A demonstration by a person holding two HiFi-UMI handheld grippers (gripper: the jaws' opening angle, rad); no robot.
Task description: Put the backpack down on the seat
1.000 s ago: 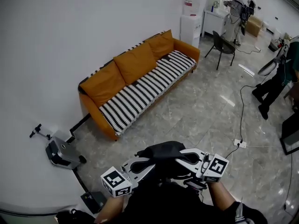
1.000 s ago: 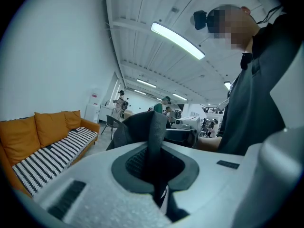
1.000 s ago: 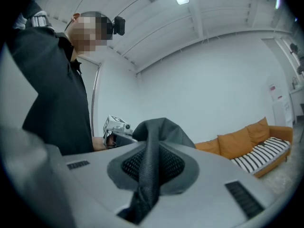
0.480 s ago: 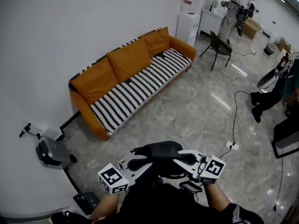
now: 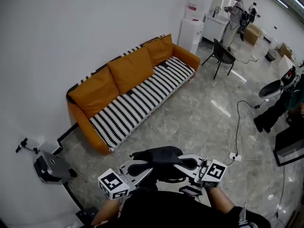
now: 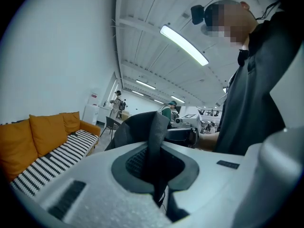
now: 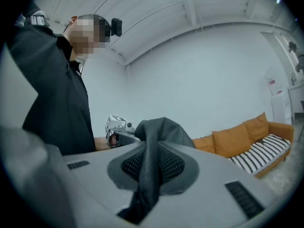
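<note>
Far left: a grey floor machine (image 5: 51, 167) sits against the white wall (image 5: 57, 32). Next along, an orange sofa (image 5: 95, 87) stands lengthwise by the same wall, its seat under a black-and-white striped cover (image 5: 142, 96). Lower centre, close in front of the person: left tongs (image 5: 141, 165) closed tight on a dark strap (image 6: 154, 151) of the black backpack (image 5: 159, 156), the strap pinched between the pads. The backpack is held up between the two grippers, over the marble floor (image 5: 190, 122), well apart from the sofa. Right tongs (image 5: 186, 164) likewise clamped, jaws nearly together on a mesh strap (image 7: 148, 167) of the same bag. Right of them a white power strip (image 5: 233, 156) with its cable lies on the floor. Far upper right: a dark chair (image 5: 222, 56), then a person in a striped shirt (image 5: 236, 8).
</note>
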